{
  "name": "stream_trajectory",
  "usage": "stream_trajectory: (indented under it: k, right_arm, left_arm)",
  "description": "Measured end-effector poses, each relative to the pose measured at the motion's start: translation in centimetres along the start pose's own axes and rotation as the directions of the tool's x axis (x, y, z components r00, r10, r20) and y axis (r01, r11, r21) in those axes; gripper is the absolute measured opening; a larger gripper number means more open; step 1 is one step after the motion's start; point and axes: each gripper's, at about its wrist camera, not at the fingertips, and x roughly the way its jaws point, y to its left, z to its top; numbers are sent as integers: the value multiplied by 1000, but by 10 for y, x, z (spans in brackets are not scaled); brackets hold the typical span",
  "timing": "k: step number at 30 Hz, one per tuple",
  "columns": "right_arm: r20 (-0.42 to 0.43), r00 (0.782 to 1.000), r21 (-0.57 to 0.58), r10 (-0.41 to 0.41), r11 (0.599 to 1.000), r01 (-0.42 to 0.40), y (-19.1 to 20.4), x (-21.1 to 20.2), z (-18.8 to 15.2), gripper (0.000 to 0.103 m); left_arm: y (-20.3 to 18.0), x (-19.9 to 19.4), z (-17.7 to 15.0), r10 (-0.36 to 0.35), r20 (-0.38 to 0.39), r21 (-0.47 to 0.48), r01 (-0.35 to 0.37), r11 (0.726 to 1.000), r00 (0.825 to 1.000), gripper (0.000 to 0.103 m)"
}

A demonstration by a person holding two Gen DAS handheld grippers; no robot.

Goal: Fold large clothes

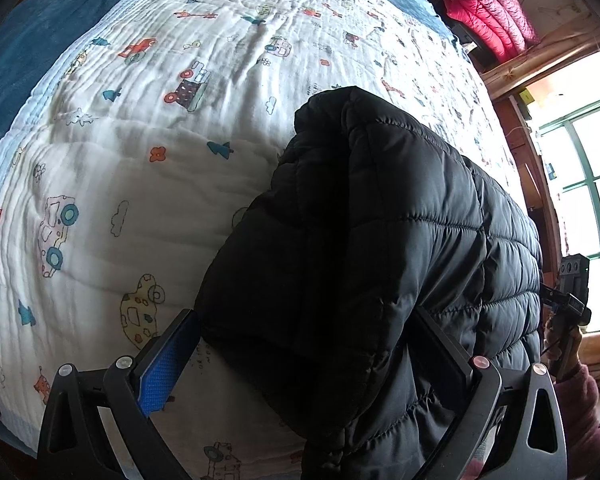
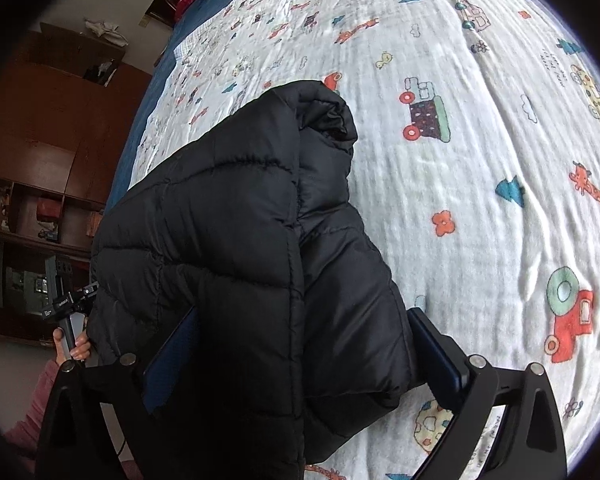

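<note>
A black quilted puffer jacket (image 1: 380, 240) hangs bunched between both grippers above the bed; it also shows in the right wrist view (image 2: 240, 260). My left gripper (image 1: 304, 332) has its blue-padded fingers (image 1: 164, 368) pressed against both sides of a thick fold of the jacket. My right gripper (image 2: 300, 340) is closed the same way on the jacket's other end, one finger (image 2: 436, 352) showing beside the fabric. The right gripper also shows at the right edge of the left wrist view (image 1: 568, 300). The left gripper also shows at the left edge of the right wrist view (image 2: 66, 304).
The bed carries a white quilt (image 1: 140, 140) printed with cars and animals over a blue cover (image 1: 28, 40). A pink puffer jacket (image 1: 488, 12) lies on a wooden ledge by a window (image 1: 592, 184). Brown wooden shelving (image 2: 40, 160) stands left of the bed.
</note>
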Motion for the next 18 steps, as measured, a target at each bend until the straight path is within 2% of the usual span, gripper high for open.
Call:
stream_trajectory:
  k: [1, 3, 7, 8, 11, 15, 18]
  right_arm:
    - [3, 1000, -2, 2, 1000, -2, 3, -3, 0, 87]
    - [-3, 1000, -5, -7, 1000, 7, 6, -7, -1, 78]
    - [-16, 1000, -9, -27, 1000, 27, 6, -6, 1, 76]
    - [-21, 999, -5, -25, 1000, 25, 5, -5, 1, 77]
    - [-32, 999, 16, -17, 1000, 18, -1, 0, 3, 88]
    - [-41, 999, 33, 3, 999, -2, -7, 5, 5, 96]
    - [-47, 998, 54, 29, 998, -26, -12, 9, 6, 101]
  left_arm:
    - [1, 0, 0, -3, 0, 3, 3, 1000, 1000, 103]
    - [1, 1, 2, -12, 0, 5, 12, 1000, 1000, 103]
    - [3, -6, 4, -6, 15, 11, 6, 1000, 1000, 103]
    - [3, -7, 4, -2, 15, 15, 2, 1000, 1000, 103]
    - [8, -2, 6, -23, -4, -1, 23, 1000, 1000, 103]
    - [21, 7, 10, -106, -22, -53, 105, 993, 994, 103]
    - [34, 19, 10, -192, -45, -129, 185, 974, 980, 103]
